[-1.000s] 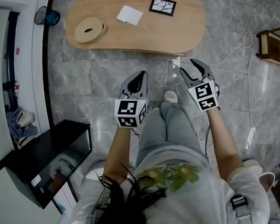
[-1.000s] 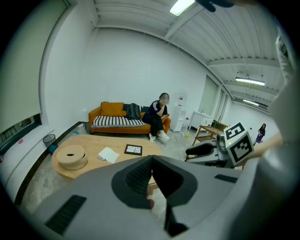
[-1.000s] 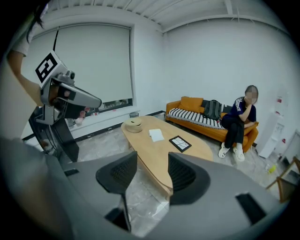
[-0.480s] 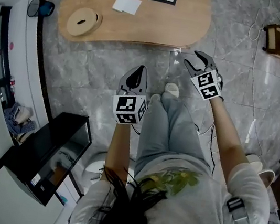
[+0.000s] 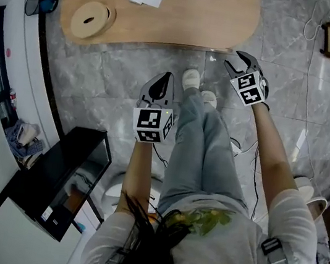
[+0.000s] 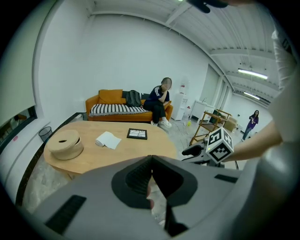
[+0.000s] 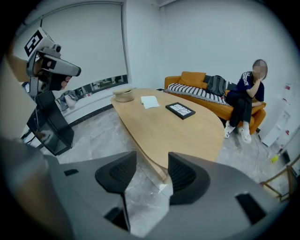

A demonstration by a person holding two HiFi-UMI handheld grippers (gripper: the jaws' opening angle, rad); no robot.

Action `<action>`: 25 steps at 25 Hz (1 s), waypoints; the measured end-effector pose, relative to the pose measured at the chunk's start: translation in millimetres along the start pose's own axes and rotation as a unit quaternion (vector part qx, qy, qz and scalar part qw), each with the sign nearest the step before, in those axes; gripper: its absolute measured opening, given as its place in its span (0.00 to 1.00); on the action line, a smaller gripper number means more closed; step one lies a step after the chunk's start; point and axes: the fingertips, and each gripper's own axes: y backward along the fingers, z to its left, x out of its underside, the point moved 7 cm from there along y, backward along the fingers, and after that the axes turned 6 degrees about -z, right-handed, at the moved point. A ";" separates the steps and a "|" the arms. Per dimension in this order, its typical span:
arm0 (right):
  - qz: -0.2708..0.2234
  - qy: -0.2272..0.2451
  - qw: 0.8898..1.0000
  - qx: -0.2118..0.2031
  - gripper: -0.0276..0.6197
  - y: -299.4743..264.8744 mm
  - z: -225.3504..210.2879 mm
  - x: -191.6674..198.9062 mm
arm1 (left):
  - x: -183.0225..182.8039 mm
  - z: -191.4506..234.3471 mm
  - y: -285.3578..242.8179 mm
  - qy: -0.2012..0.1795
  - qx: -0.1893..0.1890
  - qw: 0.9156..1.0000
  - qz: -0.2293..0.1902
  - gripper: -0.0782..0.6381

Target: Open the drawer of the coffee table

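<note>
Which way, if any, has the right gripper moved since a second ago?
Yes: the right gripper has sunk toward the floor, staying just off the coffee table's near edge.

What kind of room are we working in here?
Probably a living-room mock-up inside a larger white studio or lab: an orange sofa and a low wooden coffee table on a grey stone-look floor, with strip lights overhead.

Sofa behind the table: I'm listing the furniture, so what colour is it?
The sofa is orange, with a striped seat; clearest in the left gripper view.
</note>
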 end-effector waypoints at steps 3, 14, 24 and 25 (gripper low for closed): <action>0.019 -0.010 1.000 0.001 0.38 -20.7 -5.8 14.5 | 5.5 9.5 -13.4 -0.003 0.009 1.000 0.010 0.13; 0.107 -0.022 0.994 -0.014 0.39 -74.8 -18.1 51.3 | 25.3 31.6 -56.2 -0.016 0.031 0.999 0.034 0.13; 0.085 -0.009 0.996 0.028 0.30 -89.7 -20.3 70.3 | 56.8 50.5 -72.4 -0.013 0.033 0.998 0.056 0.13; 0.082 -0.005 0.996 0.030 0.31 -89.8 -19.2 70.6 | 59.7 52.1 -74.0 -0.014 0.033 0.998 0.058 0.13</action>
